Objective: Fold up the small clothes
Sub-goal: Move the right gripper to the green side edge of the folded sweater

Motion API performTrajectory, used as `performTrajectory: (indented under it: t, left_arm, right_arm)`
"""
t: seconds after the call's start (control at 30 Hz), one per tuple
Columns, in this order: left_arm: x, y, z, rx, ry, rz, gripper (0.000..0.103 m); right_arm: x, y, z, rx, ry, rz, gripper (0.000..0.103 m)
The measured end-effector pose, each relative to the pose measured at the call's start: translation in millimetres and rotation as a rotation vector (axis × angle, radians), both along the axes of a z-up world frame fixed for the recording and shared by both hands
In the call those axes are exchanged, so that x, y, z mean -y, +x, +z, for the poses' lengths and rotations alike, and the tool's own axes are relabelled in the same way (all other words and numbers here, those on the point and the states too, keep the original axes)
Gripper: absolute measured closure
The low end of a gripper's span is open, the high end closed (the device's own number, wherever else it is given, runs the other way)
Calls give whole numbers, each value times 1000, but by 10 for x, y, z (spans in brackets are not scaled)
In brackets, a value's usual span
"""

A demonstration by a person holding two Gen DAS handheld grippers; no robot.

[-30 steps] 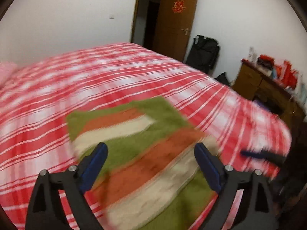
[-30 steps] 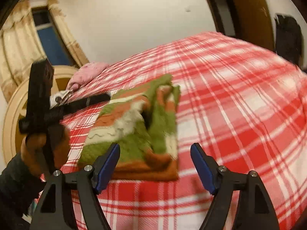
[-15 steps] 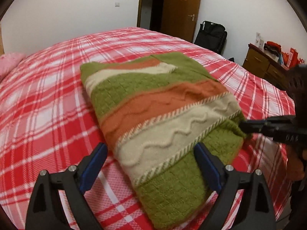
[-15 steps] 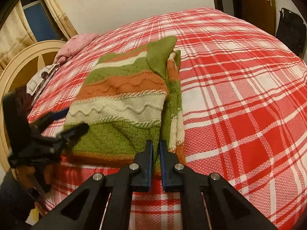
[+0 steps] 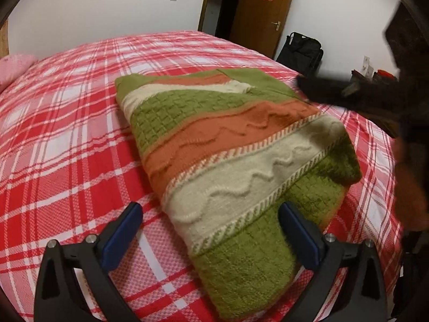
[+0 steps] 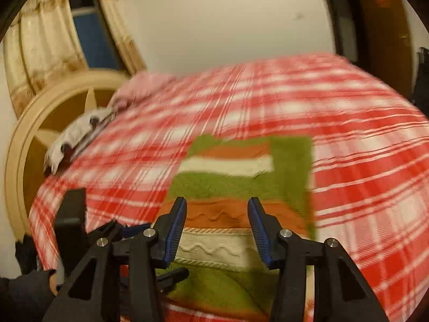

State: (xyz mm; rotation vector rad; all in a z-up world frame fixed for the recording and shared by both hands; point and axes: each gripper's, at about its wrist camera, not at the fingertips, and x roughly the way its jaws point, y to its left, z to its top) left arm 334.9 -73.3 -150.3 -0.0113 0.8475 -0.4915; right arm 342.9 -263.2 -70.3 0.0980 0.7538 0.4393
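The right gripper (image 6: 217, 222), half a second ago pinched on the near edge of the striped sweater (image 5: 236, 161), now hangs above it with fingers spread and empty; its view is smeared by motion. The left gripper (image 5: 209, 230) is spread wide as before, low over the sweater's near green hem. The folded sweater lies flat on the red plaid bed (image 5: 67, 139). Only the right view shows the curtained window (image 6: 91, 40) and headboard (image 6: 32, 139); only the left shows the door (image 5: 262, 13).

both tongs (image 5: 207, 232) (image 6: 217, 229) have black frames, blue finger pads and silver screws.
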Motion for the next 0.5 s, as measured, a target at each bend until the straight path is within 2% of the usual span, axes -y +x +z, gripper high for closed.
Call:
performTrajectory:
  t: [0.07, 0.13, 0.27, 0.4, 0.5]
  left_arm:
    - [-24, 29, -27, -23, -14, 3, 0]
    - [-20, 50, -53, -44, -18, -3, 0]
    - [-8, 50, -60, -51, -14, -8, 0]
    - [3, 53, -64, -49, -9, -4, 0]
    - [3, 54, -64, -49, -8, -2, 0]
  right_arm:
    - [-9, 191, -239, -64, -100, -76, 54]
    - [149, 372, -489, -156, -98, -127, 54]
    - [335, 409, -530, -127, -74, -157, 55]
    - [235, 337, -468, -102, -176, -169, 55]
    - [109, 233, -280, -31, -194, -154, 54]
